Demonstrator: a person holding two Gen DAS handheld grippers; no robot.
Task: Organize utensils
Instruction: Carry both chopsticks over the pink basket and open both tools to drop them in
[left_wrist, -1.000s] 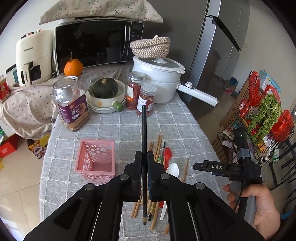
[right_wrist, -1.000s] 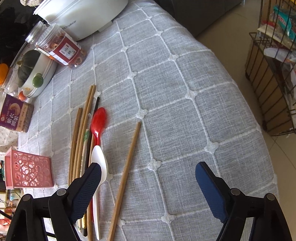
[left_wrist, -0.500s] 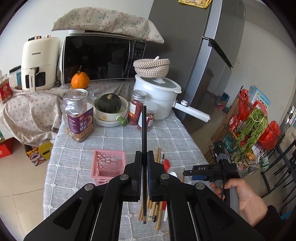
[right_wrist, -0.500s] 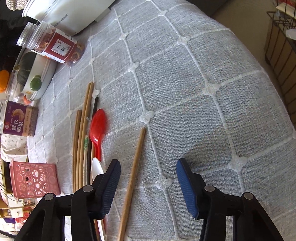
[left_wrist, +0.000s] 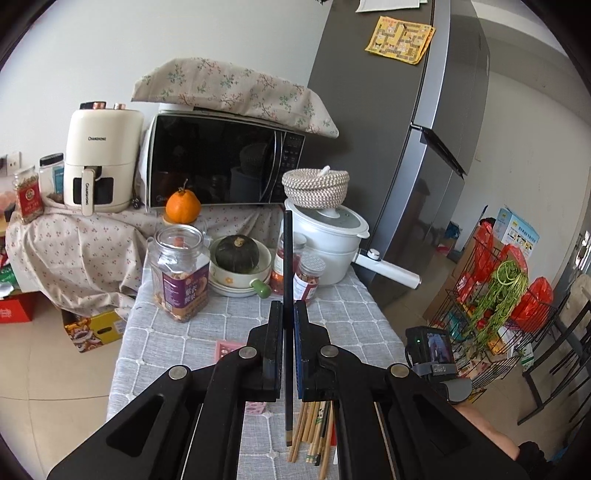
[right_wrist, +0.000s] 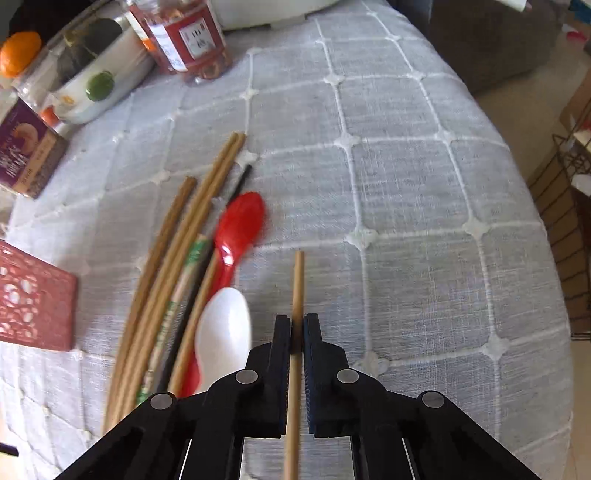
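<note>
My left gripper (left_wrist: 289, 308) is shut on a black chopstick (left_wrist: 287, 258) and holds it upright, high above the table. Below it lie several wooden chopsticks (left_wrist: 308, 432), and the pink basket (left_wrist: 227, 347) is mostly hidden behind the fingers. My right gripper (right_wrist: 297, 321) is shut on a single wooden chopstick (right_wrist: 297, 280) lying on the grey checked cloth. To its left are a white spoon (right_wrist: 223, 332), a red spoon (right_wrist: 240, 225), a bundle of wooden chopsticks (right_wrist: 177, 266) and the pink basket (right_wrist: 33, 299).
At the back of the table stand a nut jar (left_wrist: 179, 273), a bowl with a green squash (left_wrist: 236, 258), two red spice jars (left_wrist: 308, 277) and a white pot (left_wrist: 328, 240). The table edge (right_wrist: 546, 258) falls off to the right, by a wire rack (left_wrist: 491, 295).
The left gripper has risen and tilted up with the black chopstick. The right gripper moved in and closed from wide open onto the single wooden chopstick.
</note>
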